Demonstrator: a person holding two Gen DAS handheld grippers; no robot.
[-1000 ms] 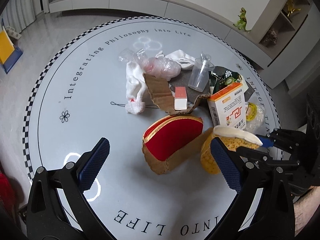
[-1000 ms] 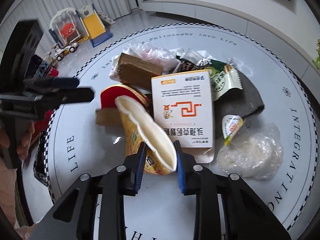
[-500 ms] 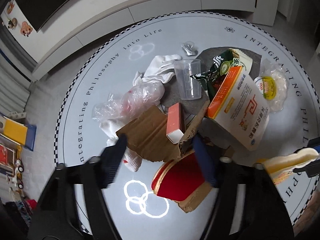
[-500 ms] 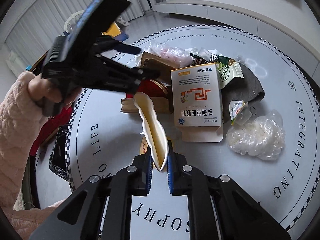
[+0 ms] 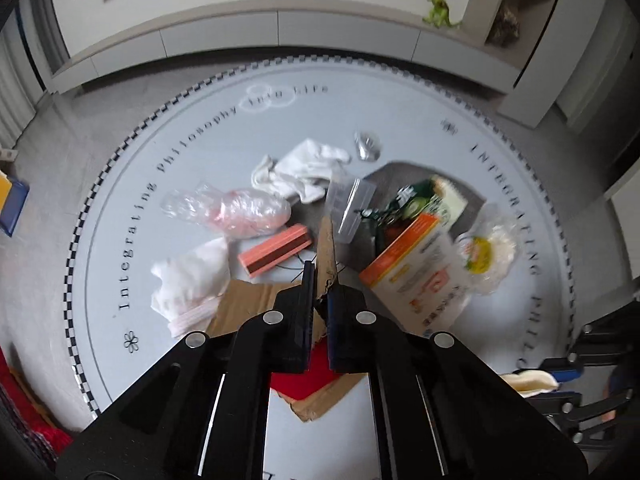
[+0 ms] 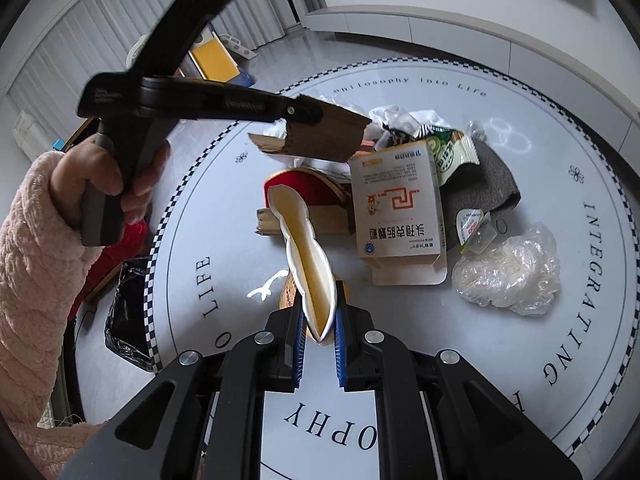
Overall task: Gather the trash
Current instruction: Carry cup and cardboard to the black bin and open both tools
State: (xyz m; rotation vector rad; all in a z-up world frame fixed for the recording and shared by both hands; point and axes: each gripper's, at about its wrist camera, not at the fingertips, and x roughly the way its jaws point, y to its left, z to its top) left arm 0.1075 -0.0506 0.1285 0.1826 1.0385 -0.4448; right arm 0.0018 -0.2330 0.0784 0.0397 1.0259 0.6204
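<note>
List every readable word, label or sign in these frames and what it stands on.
"Integrating Philosophy into Life": printed around the rim of the round white table.
"INTEGRATING": same rim, right wrist view.
"LIFE": same rim, left side there.
Orange and white cardboard box: Chinese print, too small to read.
Green snack wrapper: unreadable.

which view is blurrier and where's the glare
Left wrist view: motion-smeared, the box print unreadable, table lettering soft. Right wrist view: sharper, box text crisp; glare on the table near the cup and beyond the rag.
</note>
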